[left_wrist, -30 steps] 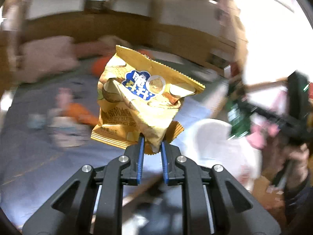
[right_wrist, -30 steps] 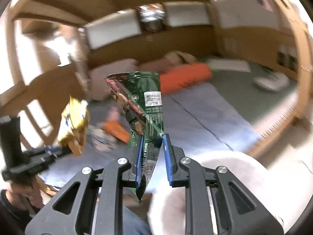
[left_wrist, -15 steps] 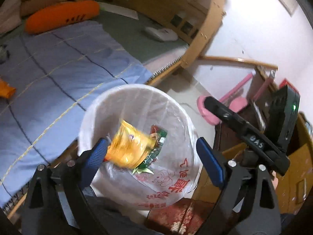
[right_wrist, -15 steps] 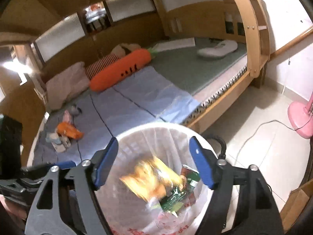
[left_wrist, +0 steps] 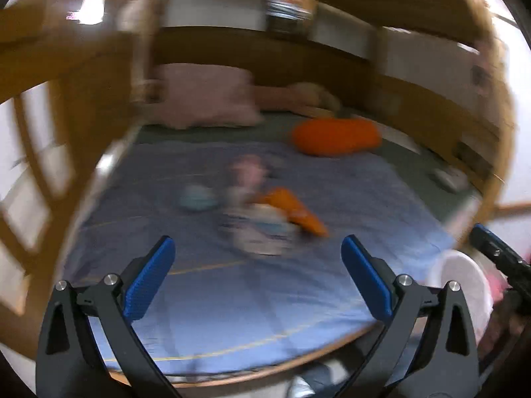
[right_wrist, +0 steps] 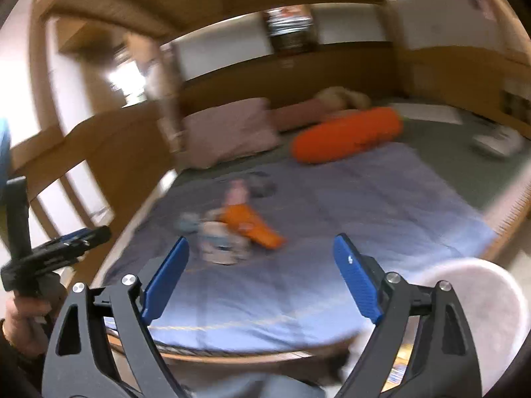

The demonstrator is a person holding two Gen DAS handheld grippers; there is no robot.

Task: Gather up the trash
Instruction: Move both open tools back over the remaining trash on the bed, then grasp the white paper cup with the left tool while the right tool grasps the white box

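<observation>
At the foot of both views, the left gripper point(left_wrist: 255, 282) and the right gripper point(right_wrist: 260, 278) stand with jaws spread wide and nothing between them. Just beside the right gripper, at the bed's near edge, sits the white bin point(right_wrist: 478, 301); it shows in the left view as well point(left_wrist: 461, 285). The left gripper's handle appears at the far left of the right view.

On the blue sheet point(left_wrist: 232, 315), beyond the jaws and roughly central, lies a small cluster of litter point(left_wrist: 262, 222), blurred: an orange wrapper point(right_wrist: 255, 225), a pale packet point(right_wrist: 219, 242) touching it, a small bluish item point(left_wrist: 197, 197) to the left, and a pink piece point(left_wrist: 247, 169) behind. Exact contents cannot be told.

Judgement: these appear to be light, soft, crinkly film packets, likely slippery and easily crushed. A pinch on a flat free edge or sealed corner is advisable, taken low against the yielding mattress.

Farther back rest an orange bolster point(right_wrist: 345, 136) and a pink pillow point(right_wrist: 229, 129) against the wooden headboard.
</observation>
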